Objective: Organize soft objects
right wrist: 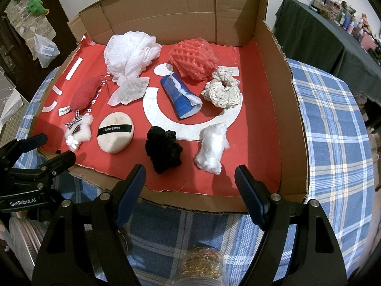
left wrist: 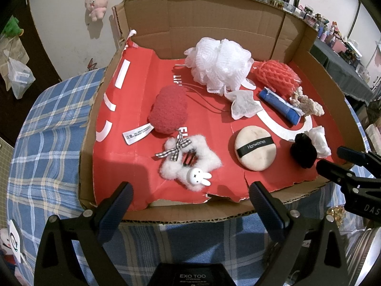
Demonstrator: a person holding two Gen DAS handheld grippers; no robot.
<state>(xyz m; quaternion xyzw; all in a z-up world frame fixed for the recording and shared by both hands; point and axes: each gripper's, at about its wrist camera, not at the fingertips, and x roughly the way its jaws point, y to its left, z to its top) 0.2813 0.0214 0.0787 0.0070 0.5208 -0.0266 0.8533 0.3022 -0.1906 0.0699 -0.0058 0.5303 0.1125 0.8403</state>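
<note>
**Soft goods laid out in a cut-down carton, both grippers waiting at its near edge**

A shallow cardboard box (right wrist: 273,76), open at the top and lined with red printed card, sits on a surface covered in blue plaid cloth (right wrist: 333,124). Along its far side lie a white mesh bath pouf (right wrist: 129,52) and a red foam fruit net (right wrist: 193,58), well apart. In the middle row, from left to right, are a red fuzzy pouch (right wrist: 83,94) with a label, a crumpled white sachet (right wrist: 129,90), a rolled blue cloth (right wrist: 181,97) and a cream crocheted scrunchie (right wrist: 222,90) just beside the net. The near row holds a white fluffy star clip (right wrist: 79,131) with a checked bow and a small rabbit charm, a round cream powder puff (right wrist: 115,135) with a black band, a black fuzzy scrunchie (right wrist: 164,150) and a wad of white cotton (right wrist: 212,149).

The left gripper (left wrist: 190,209) hangs over the box's near edge at its left end, angled down toward the star clip, fingers apart and empty. The right gripper (right wrist: 190,195) hovers at the near edge to the right, tilted down toward the black scrunchie and the cotton, fingers likewise spread with nothing between them. A clear jar (right wrist: 202,269) of gold-coloured pieces stands below it on the cloth.
</note>
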